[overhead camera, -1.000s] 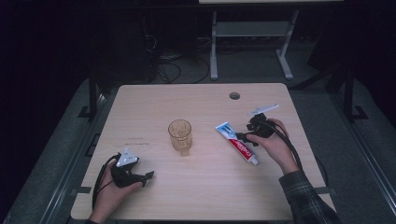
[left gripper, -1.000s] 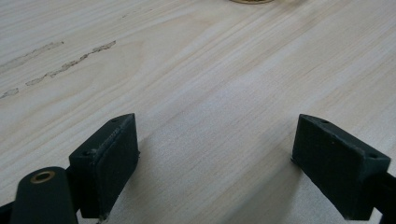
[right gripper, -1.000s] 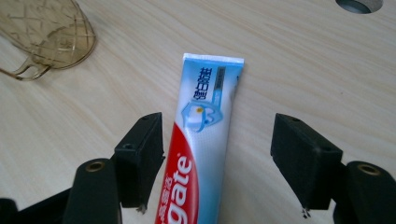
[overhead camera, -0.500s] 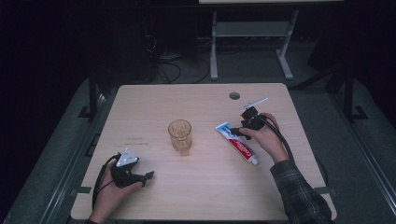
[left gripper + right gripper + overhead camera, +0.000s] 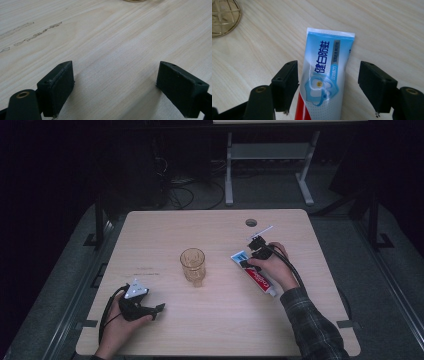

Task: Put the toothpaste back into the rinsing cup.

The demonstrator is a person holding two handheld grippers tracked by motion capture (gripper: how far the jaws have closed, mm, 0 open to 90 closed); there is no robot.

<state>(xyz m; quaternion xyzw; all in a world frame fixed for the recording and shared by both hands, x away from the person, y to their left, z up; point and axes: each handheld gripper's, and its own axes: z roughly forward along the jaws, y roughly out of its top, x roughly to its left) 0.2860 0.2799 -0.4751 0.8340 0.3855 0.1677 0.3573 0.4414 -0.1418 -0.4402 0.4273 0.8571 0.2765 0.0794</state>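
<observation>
Toothpaste tube (image 5: 325, 80): flat on table (image 5: 210, 330), right of glass (image 5: 193, 265). Right gripper (image 5: 328, 87) jaws spread, straddling it; left gripper (image 5: 120, 85) jaws spread, empty. Risk: soft tube may buckle or slip sideways under the squeeze.

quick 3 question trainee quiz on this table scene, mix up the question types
1. True or false: the right gripper has its jaws open on either side of the blue, white and red toothpaste tube.
2. What stands near the middle of the light wooden table? A) amber ribbed drinking glass B) white bowl C) steel pan
3. Fill in: the left gripper is ____ with bare wood between its jaws.

Key: 1 true; 2 A; 3 open
</observation>
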